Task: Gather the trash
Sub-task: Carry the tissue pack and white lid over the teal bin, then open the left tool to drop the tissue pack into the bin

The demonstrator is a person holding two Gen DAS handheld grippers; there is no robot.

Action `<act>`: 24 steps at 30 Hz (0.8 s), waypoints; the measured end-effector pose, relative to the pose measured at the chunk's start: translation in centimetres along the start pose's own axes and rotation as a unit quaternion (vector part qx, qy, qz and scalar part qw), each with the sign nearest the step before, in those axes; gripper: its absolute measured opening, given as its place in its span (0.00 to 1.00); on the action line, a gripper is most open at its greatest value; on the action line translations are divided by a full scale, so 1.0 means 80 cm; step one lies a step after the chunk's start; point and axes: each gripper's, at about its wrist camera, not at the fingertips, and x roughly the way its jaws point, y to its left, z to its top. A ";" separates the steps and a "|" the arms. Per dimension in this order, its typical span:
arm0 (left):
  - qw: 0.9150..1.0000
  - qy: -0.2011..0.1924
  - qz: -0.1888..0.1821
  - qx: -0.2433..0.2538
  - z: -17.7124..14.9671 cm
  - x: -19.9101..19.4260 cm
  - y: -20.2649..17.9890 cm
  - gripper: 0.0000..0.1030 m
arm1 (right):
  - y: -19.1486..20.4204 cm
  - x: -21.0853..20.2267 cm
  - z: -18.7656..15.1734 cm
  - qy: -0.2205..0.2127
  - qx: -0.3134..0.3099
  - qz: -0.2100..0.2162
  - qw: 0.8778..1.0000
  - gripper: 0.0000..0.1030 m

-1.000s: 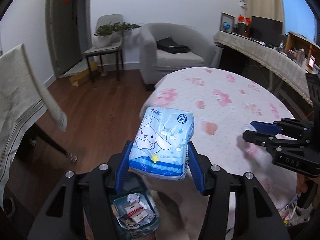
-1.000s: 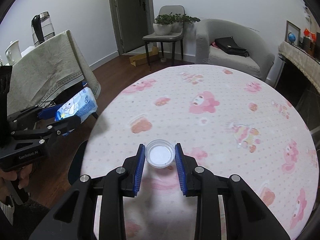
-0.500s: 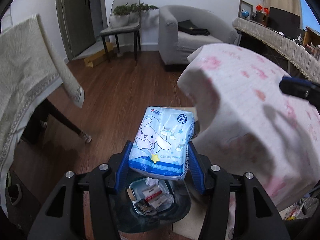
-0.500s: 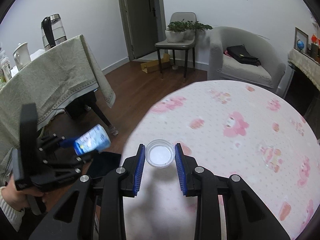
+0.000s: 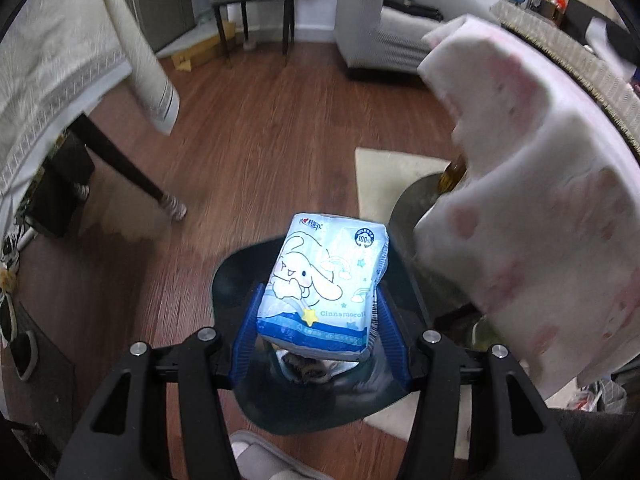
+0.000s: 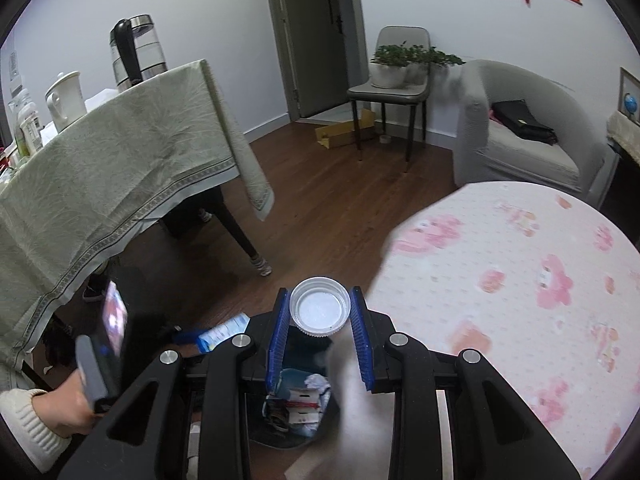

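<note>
My left gripper (image 5: 318,300) is shut on a blue-and-white tissue pack (image 5: 326,286) printed with a cartoon dog. It hangs right over a dark trash bin (image 5: 228,280) on the floor, which holds crumpled wrappers. My right gripper (image 6: 320,312) is shut on a white bottle cap (image 6: 319,311), open side facing the camera. It hovers above the same bin (image 6: 296,412), just off the round table's edge. In the right wrist view the left gripper (image 6: 188,337) shows low on the left with the pack's end (image 6: 224,330) sticking out.
The round table with the pink-print cloth (image 6: 520,280) lies to the right. A second table under a grey-green cloth (image 6: 112,184) stands left, bearing a kettle (image 6: 138,54). A chair with plants (image 6: 390,92), an armchair (image 6: 520,136), a slipper (image 5: 248,450) and a hand with a white sleeve (image 6: 36,420) are around.
Both grippers left the round table and swung out over the floor. The left one dropped toward the trash bin with the tissue pack; the right one carried the cap off the table edge.
</note>
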 end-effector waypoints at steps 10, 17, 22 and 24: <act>0.999 0.035 0.007 -0.005 -0.027 0.023 0.033 0.67 | 0.044 0.043 0.004 0.024 -0.019 0.022 0.999 0.30; 1.000 0.018 -0.001 -0.017 -0.028 0.003 0.052 0.70 | 0.063 0.073 -0.001 0.046 -0.029 0.025 0.998 0.30; 0.999 -0.010 -0.007 -0.030 -0.026 -0.020 0.067 0.70 | 0.072 0.099 -0.011 0.069 -0.032 0.024 0.997 0.29; 0.999 -0.026 -0.009 -0.035 -0.022 -0.034 0.073 0.70 | 0.076 0.112 -0.018 0.083 -0.034 0.026 0.996 0.30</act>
